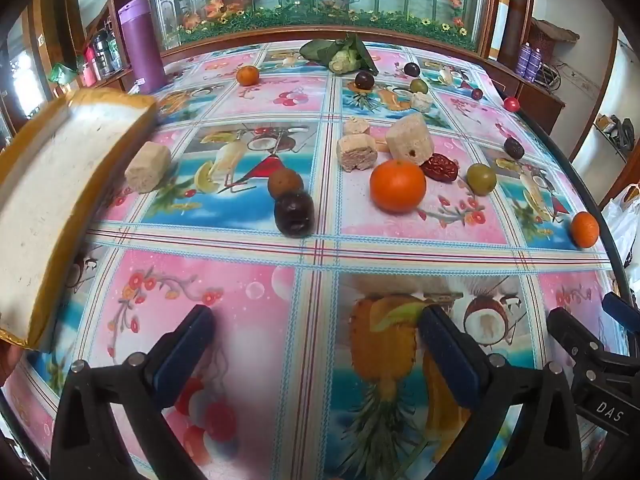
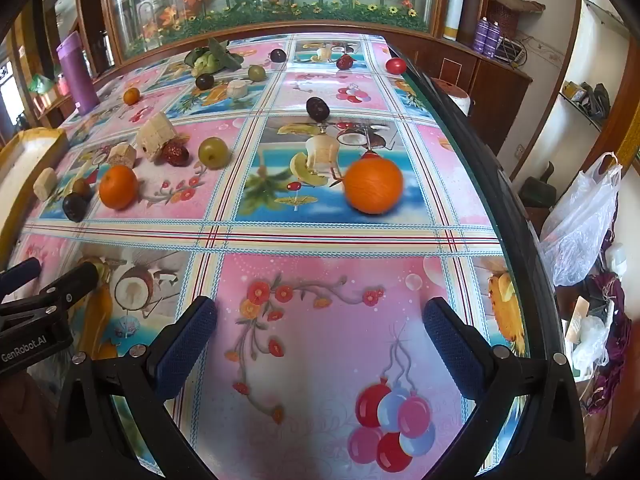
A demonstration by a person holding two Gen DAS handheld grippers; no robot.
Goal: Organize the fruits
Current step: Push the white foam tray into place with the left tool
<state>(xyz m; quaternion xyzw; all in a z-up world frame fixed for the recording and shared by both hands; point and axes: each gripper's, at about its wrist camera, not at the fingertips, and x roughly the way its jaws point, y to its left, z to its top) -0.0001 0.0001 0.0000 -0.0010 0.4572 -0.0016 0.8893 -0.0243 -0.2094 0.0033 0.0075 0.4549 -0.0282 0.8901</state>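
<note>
Left gripper (image 1: 316,328) and right gripper (image 2: 320,320): jaws wide, nothing between them. Fruit is scattered over the table (image 2: 320,240); the nearest orange (image 2: 374,186) looks blurred, possibly rolling.

— How is the left gripper (image 1: 316,320) sitting?
— It is tilting steeply downward, its blue-padded fingers (image 1: 188,344) standing wide apart with nothing between them.
— And the right gripper (image 2: 320,312)?
— It is angling down the same way, jaws spread fully, gripping nothing. The two are hanging side by side, each showing at the edge of the other's view.
</note>
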